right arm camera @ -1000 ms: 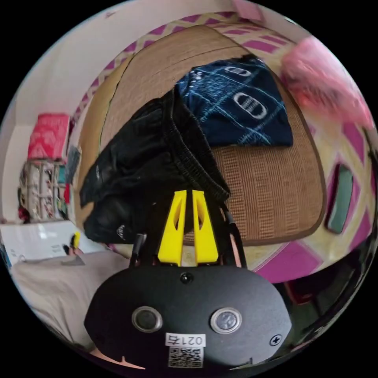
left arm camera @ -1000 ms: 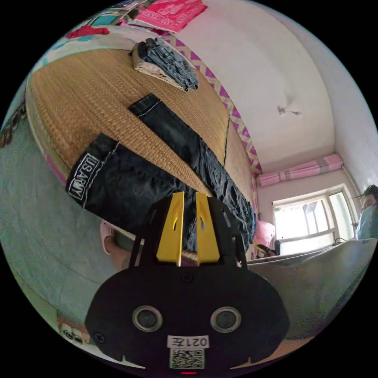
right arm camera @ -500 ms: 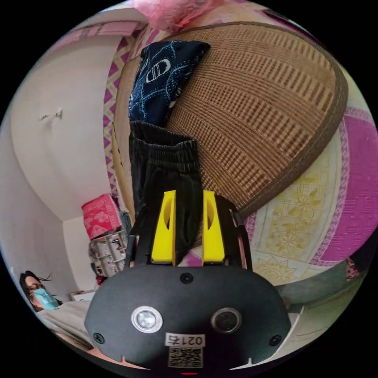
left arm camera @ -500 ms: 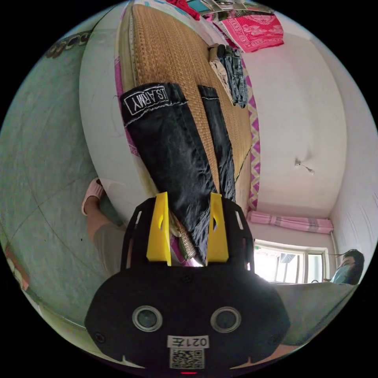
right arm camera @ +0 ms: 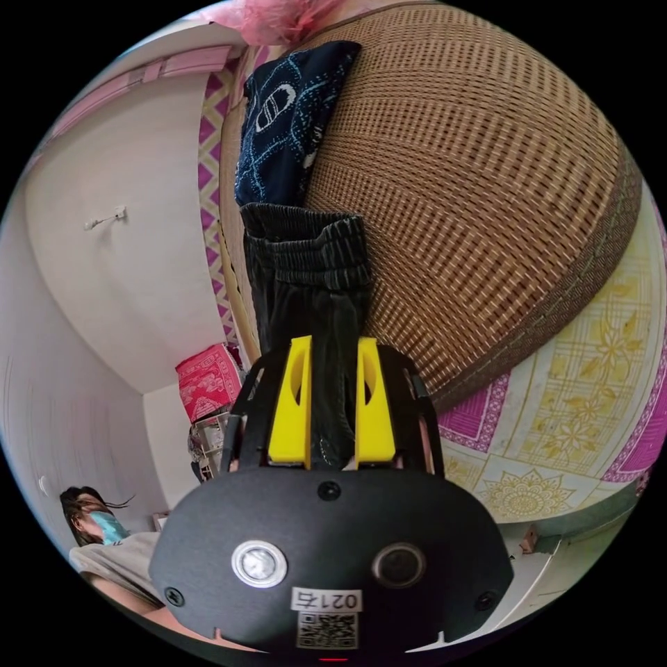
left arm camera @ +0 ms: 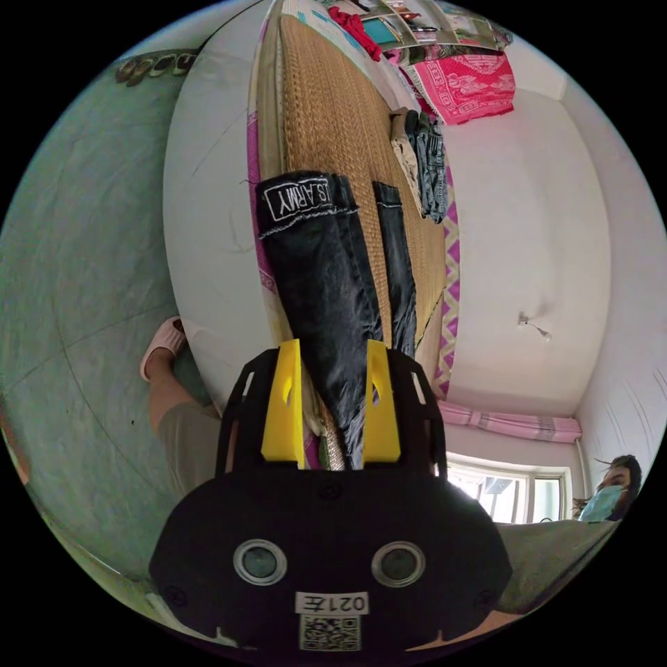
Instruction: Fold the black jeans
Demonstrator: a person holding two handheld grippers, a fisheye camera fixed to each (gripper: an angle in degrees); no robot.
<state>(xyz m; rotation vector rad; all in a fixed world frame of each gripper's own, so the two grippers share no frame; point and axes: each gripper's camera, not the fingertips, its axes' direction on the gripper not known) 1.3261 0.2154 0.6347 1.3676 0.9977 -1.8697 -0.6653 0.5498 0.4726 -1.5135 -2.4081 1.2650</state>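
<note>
Left gripper view: black jeans [left arm camera: 326, 278] on woven mat [left arm camera: 326, 125], white wall [left arm camera: 528, 243] beside

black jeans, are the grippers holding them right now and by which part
The black jeans pass between the jaws of both. The right gripper sits just below the elastic waistband; the left gripper on a leg. Whether the jaws actually press the cloth cannot be told.

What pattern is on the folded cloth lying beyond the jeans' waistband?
The folded cloth is dark navy with pale blue lines and white oval motifs, clearest in the right gripper view.
</note>
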